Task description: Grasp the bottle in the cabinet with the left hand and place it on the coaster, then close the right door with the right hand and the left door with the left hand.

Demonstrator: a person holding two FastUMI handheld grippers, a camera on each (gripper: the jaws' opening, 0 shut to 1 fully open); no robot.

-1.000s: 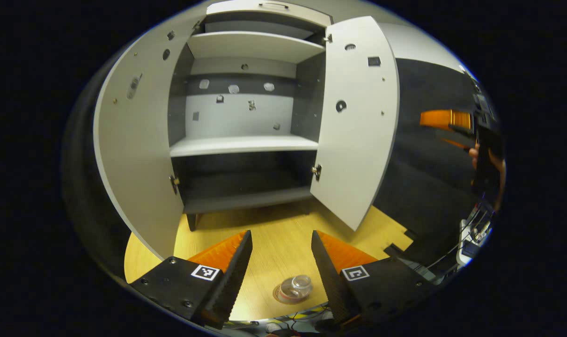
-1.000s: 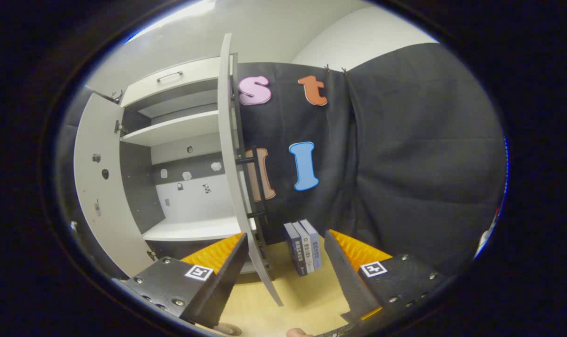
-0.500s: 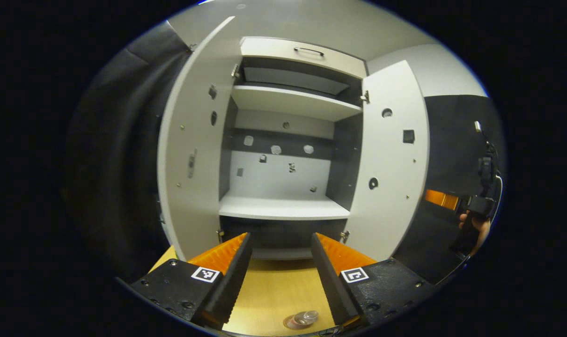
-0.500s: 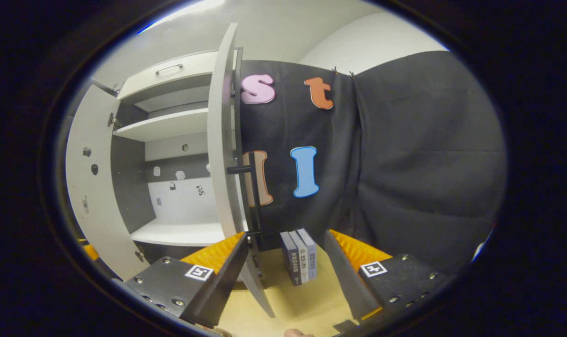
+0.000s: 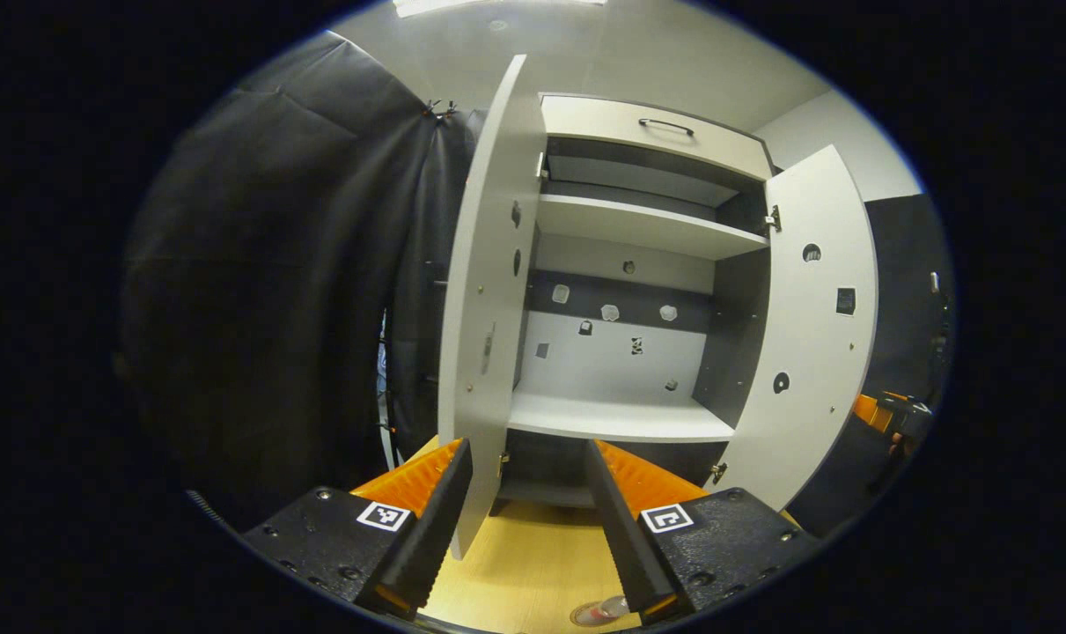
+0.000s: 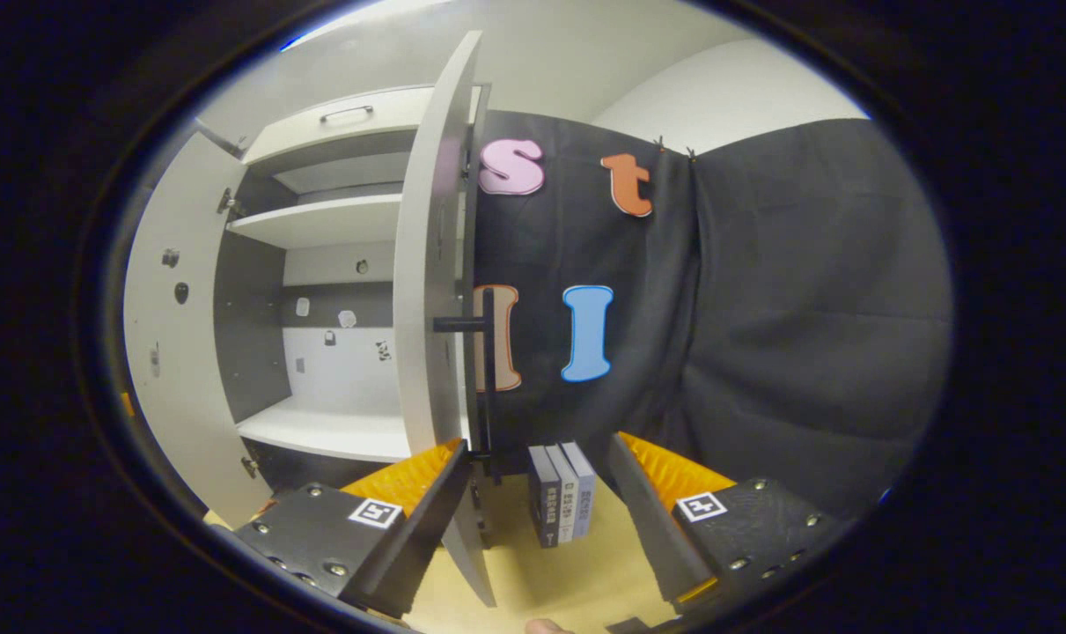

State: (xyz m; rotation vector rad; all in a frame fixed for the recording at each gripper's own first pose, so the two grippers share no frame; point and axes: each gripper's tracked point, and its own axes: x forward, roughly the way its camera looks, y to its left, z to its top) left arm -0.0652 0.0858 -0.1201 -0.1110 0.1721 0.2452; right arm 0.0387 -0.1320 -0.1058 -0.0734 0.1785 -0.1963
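The grey cabinet (image 5: 621, 414) stands with both doors open and its shelves bare. In the left gripper view the left door (image 5: 488, 308) is seen almost edge-on; its lower corner reaches down between the fingers of my open left gripper (image 5: 525, 458). The clear bottle (image 5: 610, 606) stands on the round coaster (image 5: 588, 615) at the bottom edge of that view. The right door (image 5: 814, 352) hangs wide open. In the right gripper view the right door (image 6: 431, 291) is edge-on, its dark bar handle (image 6: 488, 379) facing the cloth. My right gripper (image 6: 537, 453) is open just before its lower edge.
Three books (image 6: 561, 493) stand upright on the wooden table (image 6: 585, 572) right of the right door. Black cloth wall (image 5: 277, 291) hangs close behind the left door. The other gripper with its hand (image 5: 893, 412) shows far right in the left gripper view.
The left gripper has risen and swung left, from above the bottle toward the left door's edge. The right gripper has edged closer to the right door. Both stay open.
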